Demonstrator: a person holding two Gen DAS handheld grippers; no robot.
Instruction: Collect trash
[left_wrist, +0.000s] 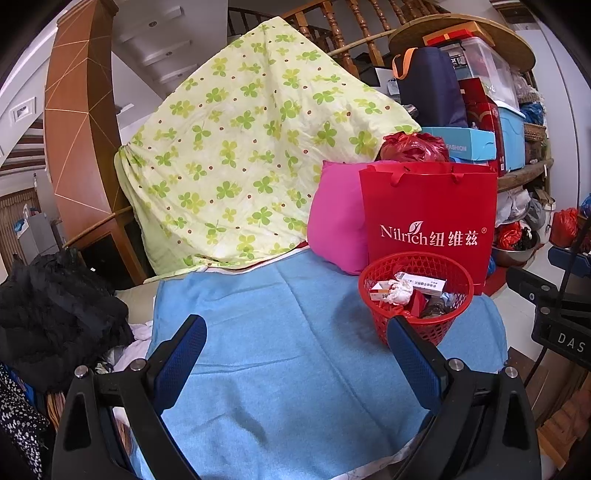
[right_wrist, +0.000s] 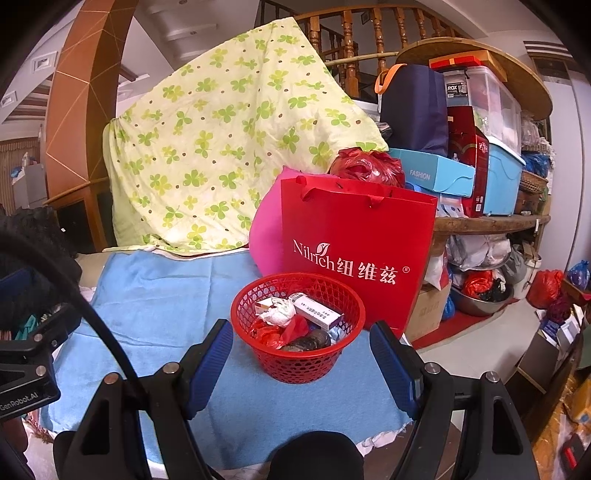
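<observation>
Left hand-held gripper (left_wrist: 295, 354): jaws spread wide, nothing between them, hovering over the blue towel (left_wrist: 277, 332).
Right hand-held gripper (right_wrist: 301, 354): jaws also parted and empty, with the red basket (right_wrist: 299, 363) just ahead, framed between the two blue pads.
Red basket: upright on the blue towel, toward its right edge, directly in front of the red paper bag (right_wrist: 356, 254).
Trash in basket: a crumpled white tissue (right_wrist: 279, 312), a small white medicine box (right_wrist: 317, 314), scraps of red plastic (right_wrist: 271, 332) and something dark and round (too hard to identify).
Red paper bag: standing upright, white "Nilrich" lettering facing the cameras, a pink cushion (right_wrist: 267, 236) leaning beside it on the left.
Behind: a green clover-print quilt (right_wrist: 229, 140) draped high, and cluttered wooden shelves (right_wrist: 491, 221) to the right.
</observation>
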